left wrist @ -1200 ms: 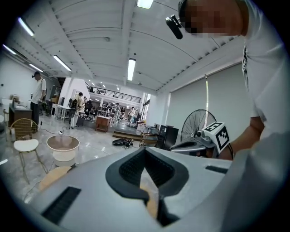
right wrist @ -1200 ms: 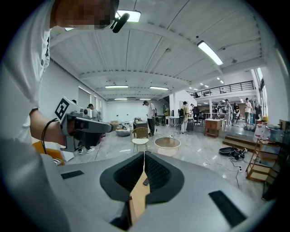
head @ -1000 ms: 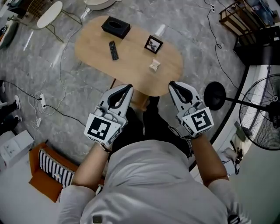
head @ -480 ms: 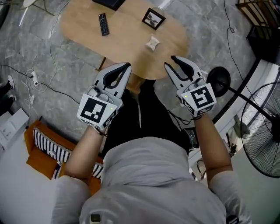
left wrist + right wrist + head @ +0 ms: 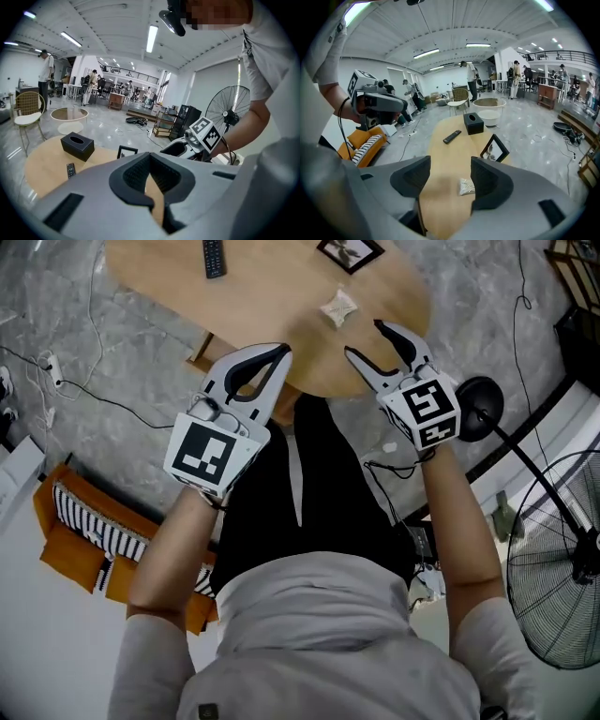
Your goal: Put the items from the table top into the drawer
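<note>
The oval wooden table (image 5: 281,306) carries a black remote (image 5: 214,257), a black picture frame (image 5: 350,251) and a small pale packet (image 5: 338,308). A black tissue box (image 5: 474,123) stands at its far end, outside the head view. My left gripper (image 5: 281,352) hovers at the table's near edge, shut and holding nothing. To its right, my right gripper (image 5: 370,341) is over the near edge with its jaws opening and nothing between them. In the right gripper view the packet (image 5: 466,186) lies just beyond the gap of that gripper (image 5: 450,178).
A standing fan (image 5: 562,568) and a black round base (image 5: 478,395) are on the floor at the right. An orange seat with a striped cushion (image 5: 89,540) sits at the left. Cables run across the floor (image 5: 94,381). Several people stand far off in the hall.
Both grippers have come down and forward to the table's near edge. The right jaws have gone from shut to wide apart. The tissue box has left the head view.
</note>
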